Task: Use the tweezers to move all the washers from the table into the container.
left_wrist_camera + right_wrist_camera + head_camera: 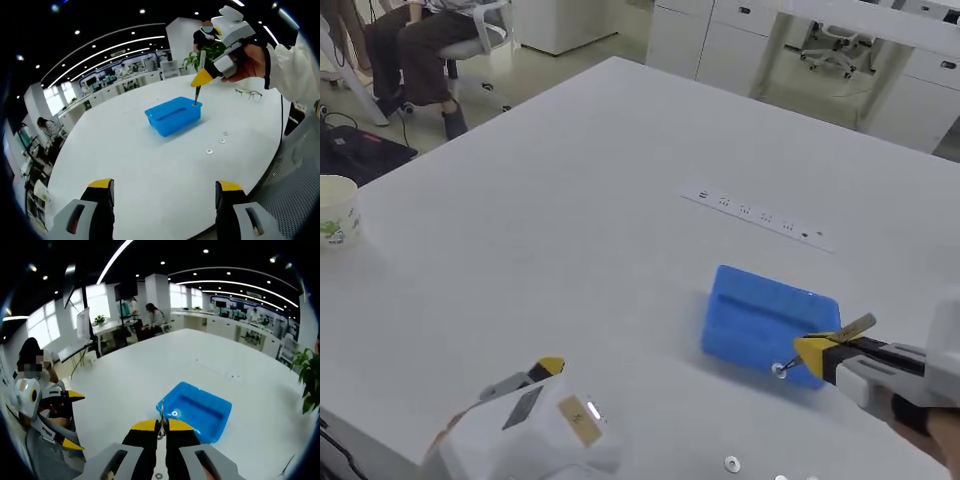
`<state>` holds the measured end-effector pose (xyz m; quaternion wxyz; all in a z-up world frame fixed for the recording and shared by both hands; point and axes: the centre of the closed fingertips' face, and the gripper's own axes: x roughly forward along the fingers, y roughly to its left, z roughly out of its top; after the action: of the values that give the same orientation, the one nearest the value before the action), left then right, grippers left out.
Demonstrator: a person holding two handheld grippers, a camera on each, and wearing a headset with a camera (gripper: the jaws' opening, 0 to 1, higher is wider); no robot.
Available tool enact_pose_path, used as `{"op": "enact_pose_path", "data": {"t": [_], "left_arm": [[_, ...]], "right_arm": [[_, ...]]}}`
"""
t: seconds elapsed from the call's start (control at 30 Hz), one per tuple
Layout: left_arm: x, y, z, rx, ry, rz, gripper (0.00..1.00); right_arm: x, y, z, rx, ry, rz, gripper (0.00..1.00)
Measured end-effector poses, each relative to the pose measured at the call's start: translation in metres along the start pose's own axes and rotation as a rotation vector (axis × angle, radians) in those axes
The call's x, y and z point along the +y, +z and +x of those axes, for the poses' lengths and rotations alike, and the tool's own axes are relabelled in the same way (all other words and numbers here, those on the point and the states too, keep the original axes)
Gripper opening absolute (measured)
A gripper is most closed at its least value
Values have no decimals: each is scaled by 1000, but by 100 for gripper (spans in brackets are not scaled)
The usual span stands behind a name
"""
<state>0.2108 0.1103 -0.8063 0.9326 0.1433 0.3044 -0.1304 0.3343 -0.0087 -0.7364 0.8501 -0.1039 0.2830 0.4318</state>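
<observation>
One broad white table (pixel 570 230) takes up most of the scene. One blue rectangular plastic container (pixel 765 318) sits open on its near right part.

There are two grippers with yellow tips. The left gripper (pixel 165 187) hangs over the near left of the table with its jaws spread wide and nothing between them. The right gripper (pixel 162 426) comes in from the right with its jaws drawn narrow, clamped on one pair of slim metal tweezers (pixel 162 416).

One white paper cup with a green print (pixel 335 212) stands at the far left edge, and its print is too small to read. One flush white socket strip (pixel 760 218) lies beyond the container, and its marks are also too small to read.

The tweezer tips pinch one small silver ring washer (pixel 780 370) at the container's near right corner, at rim level. In the left gripper view, three loose silver washers (pixel 209 151) lie on the bare table on the near right side of the container, apart from it.
</observation>
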Motion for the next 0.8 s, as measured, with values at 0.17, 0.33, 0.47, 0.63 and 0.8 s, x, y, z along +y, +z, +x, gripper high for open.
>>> {"op": "enact_pose_path", "data": {"t": [0.17,0.33,0.47,0.63,0.8], "left_arm": [[0,-1,0,2,0,0,84],[-1,-1,0,0,-6,2,84],[-2,-2,1,7,-9,10,84],[-1,-2,0,9,-5,3,84],[-2,-4,1,15,-7,11,84]], "right_arm": [[-3,8,5,-6,2,-8,1],[-10,16,13,-12,-5,-21,1],[-11,20,18,-17,-6,-24,1],[-17,22,26,-16,-10,-32,1],[-26,19,38,-6,-24,-32,1]]}}
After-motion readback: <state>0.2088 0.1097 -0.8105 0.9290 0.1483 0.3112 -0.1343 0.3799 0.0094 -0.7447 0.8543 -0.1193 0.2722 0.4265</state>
